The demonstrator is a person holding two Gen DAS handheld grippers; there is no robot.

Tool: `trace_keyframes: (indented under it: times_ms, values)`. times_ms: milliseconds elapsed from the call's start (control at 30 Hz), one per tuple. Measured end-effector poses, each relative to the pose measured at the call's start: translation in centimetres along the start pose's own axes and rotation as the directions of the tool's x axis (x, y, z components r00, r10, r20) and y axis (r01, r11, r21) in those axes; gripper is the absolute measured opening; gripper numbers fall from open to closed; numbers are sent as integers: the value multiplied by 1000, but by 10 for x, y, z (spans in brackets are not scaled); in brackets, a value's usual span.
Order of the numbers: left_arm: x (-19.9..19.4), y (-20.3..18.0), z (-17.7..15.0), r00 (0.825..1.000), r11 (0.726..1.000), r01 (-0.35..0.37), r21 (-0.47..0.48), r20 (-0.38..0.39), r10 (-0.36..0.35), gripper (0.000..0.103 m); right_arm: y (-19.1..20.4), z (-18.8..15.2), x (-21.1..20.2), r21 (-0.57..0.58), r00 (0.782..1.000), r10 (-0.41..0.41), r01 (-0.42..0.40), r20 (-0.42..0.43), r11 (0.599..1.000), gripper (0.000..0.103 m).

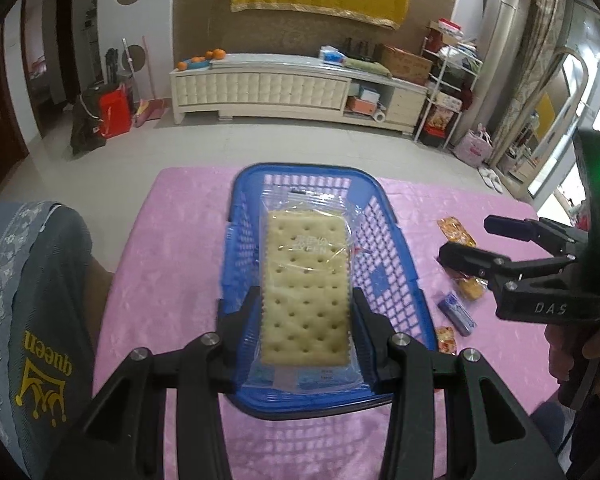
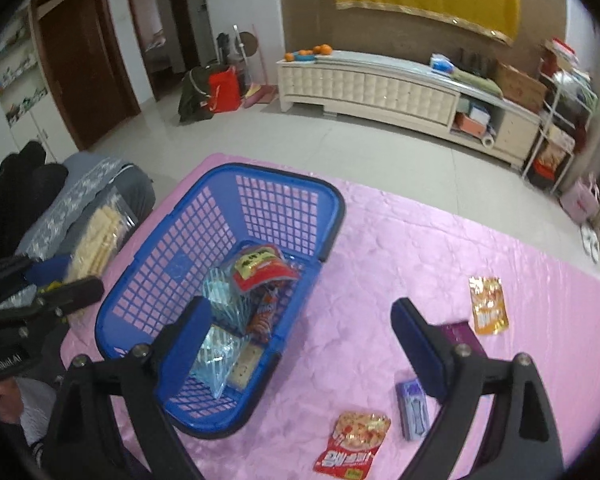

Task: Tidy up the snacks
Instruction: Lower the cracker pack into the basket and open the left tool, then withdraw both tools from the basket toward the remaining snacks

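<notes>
A clear-wrapped pack of pale crackers is pinched at its lower half in my left gripper, which is shut on it. The pack hangs over the blue mesh basket on the pink tablecloth. In the right wrist view the basket holds a red-and-yellow packet, blue striped packets and a cracker pack. My right gripper stands open and empty above the basket's right side. The left gripper holds the crackers beyond the basket's left rim.
Loose snacks lie on the cloth right of the basket: an orange packet, a purple box, a small lavender packet and a red packet. A person's leg in grey shorts is at the table's left edge. Tiled floor lies beyond the far edge.
</notes>
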State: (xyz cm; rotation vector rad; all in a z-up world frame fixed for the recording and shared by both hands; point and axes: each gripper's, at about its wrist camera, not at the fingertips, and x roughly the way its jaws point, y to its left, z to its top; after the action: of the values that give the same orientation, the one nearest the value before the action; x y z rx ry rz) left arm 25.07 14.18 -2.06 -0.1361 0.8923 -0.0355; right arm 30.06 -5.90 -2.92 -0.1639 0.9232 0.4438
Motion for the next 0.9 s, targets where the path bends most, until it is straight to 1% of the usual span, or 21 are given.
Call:
trace_keyframes:
  times_ms: [300, 533, 633, 700, 733, 767, 800, 867, 900]
  values:
    - [39, -30, -2, 995, 998, 59, 22, -81, -57, 40, -31, -14, 1, 61, 1000, 6, -6, 2, 998, 93]
    - [61, -44, 1, 990, 997, 68, 31, -123, -63, 40, -57, -24, 10, 119, 1000, 27, -25, -7, 993, 93]
    - [69, -48, 1, 988, 997, 67, 34, -139, -62, 40, -64, -26, 10, 150, 998, 70, -69, -1, 986, 93]
    - [72, -51, 0, 987, 997, 66, 36, -150, -60, 41, -69, -27, 9, 166, 997, 79, -77, -4, 983, 93]
    - [72, -52, -1, 987, 998, 55, 33, -153, -49, 43, -70, -27, 8, 168, 997, 76, -74, -2, 983, 93]
    - [71, -52, -2, 987, 999, 46, 30, -153, -41, 50, -70, -27, 7, 169, 997, 73, -72, 0, 983, 93]
    - [69, -53, -2, 988, 999, 44, 29, -149, -40, 60, -70, -28, 4, 170, 997, 72, -71, 3, 983, 93]
    - [61, -52, -5, 990, 998, 59, 33, -131, -54, 66, -68, -29, -4, 170, 997, 75, -76, 13, 983, 93]
    - [57, -54, -5, 991, 997, 62, 39, -125, -57, 66, -68, -30, -7, 171, 997, 79, -80, 16, 982, 93]
